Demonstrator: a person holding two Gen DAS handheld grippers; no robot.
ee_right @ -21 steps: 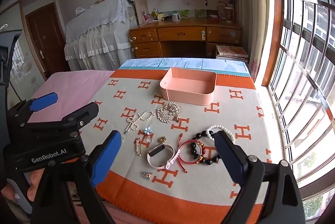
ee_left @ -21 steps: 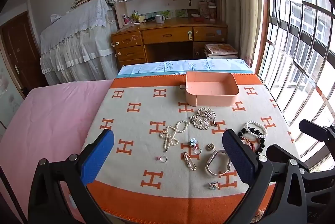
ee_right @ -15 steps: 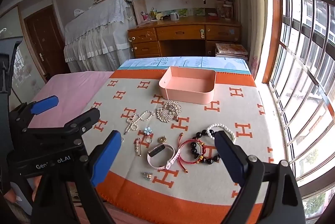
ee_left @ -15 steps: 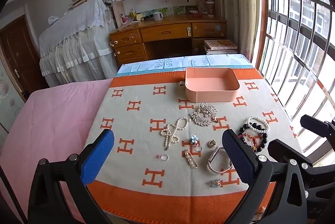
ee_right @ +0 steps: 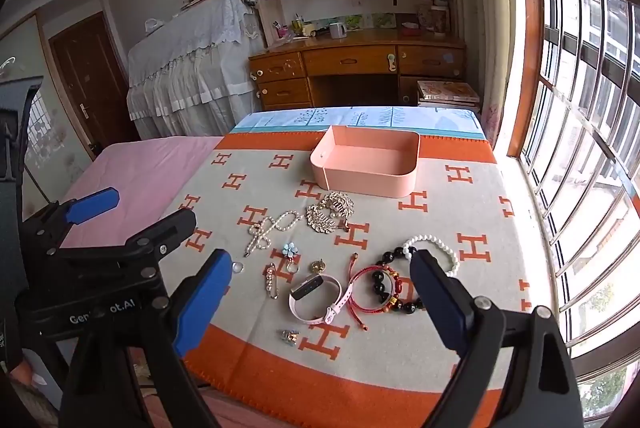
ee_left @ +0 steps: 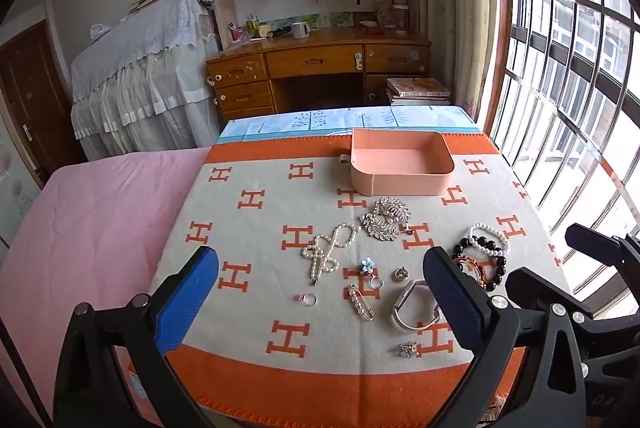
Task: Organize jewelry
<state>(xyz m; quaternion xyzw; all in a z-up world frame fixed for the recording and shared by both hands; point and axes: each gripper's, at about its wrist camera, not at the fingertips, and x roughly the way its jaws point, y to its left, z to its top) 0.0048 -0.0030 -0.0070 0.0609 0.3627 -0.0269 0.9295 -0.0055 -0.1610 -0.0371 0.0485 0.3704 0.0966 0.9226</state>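
An empty pink tray [ee_left: 400,184] [ee_right: 368,184] stands at the far side of an orange-and-cream blanket [ee_left: 256,236]. Jewelry lies spread in front of it: a rhinestone brooch [ee_left: 386,218], a pearl bow clip [ee_left: 326,256], a flower ring [ee_left: 367,266], a small ring [ee_left: 309,298], a pearl pin [ee_left: 361,306], a pink watch [ee_right: 314,298], a black bead bracelet [ee_right: 390,286], a white pearl bracelet [ee_right: 434,248] and a red cord bracelet [ee_right: 362,282]. My left gripper [ee_left: 320,300] and my right gripper [ee_right: 320,296] hover open and empty above the near jewelry.
The blanket covers a pink bed [ee_left: 92,212]. A wooden desk [ee_left: 320,68] with bookshelves stands behind it, and a barred window [ee_left: 568,68] runs along the right. My left gripper's body shows at the left of the right wrist view [ee_right: 100,268].
Both grippers have risen and tilted slightly, so the blanket and jewelry sit a little lower and farther in view. Nothing was taken hold of.
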